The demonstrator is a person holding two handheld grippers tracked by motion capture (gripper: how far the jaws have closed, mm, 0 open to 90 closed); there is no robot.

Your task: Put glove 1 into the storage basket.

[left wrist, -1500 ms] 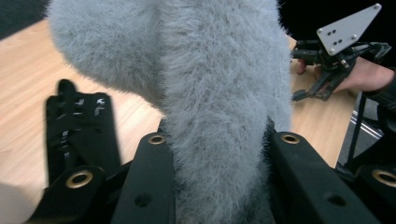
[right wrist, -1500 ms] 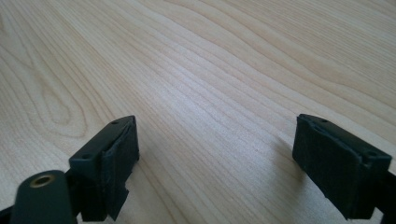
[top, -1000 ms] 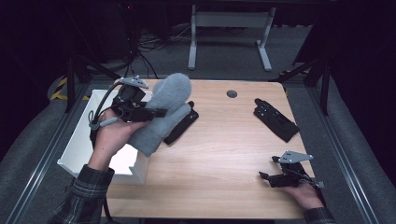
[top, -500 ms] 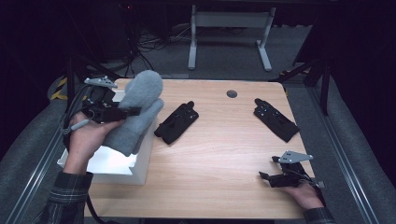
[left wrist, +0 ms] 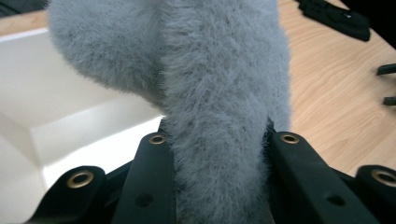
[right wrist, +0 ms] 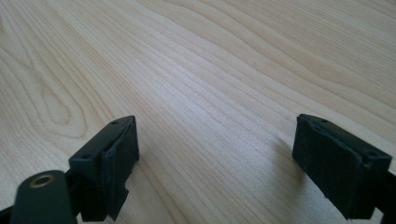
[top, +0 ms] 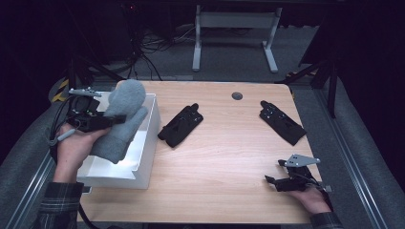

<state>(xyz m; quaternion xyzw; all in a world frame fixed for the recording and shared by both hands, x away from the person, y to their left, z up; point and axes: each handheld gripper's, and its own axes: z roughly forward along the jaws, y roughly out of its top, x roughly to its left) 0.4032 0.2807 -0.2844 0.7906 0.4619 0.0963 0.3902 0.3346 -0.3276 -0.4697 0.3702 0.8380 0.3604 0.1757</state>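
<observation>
Two tongs in play. Left tongs are clenched on a fluffy grey mitten, held w/ the left hand above the white box at the desk's left edge. In the left gripper view the mitten sits squeezed between the two black jaws, fur bulging out on both sides, w/ the box's white inside right behind & below it. The mitten hangs tilted, thumb part up top, cuff end drooping toward the box interior; can't tell if it touches the box floor.

Right tongs rest low at the near right part of the desk, held by the right hand, jaws released & wide apart. In the right gripper view nothing but bare wood grain lies between them.

Two black gloves lie flat on the desk: one black glove just right of the box, near but apart from it; the other black glove toward the far right side, well apart from the first & beyond the right tongs. A small dark round cap sits in the desk top near the far edge, between the gloves.
</observation>
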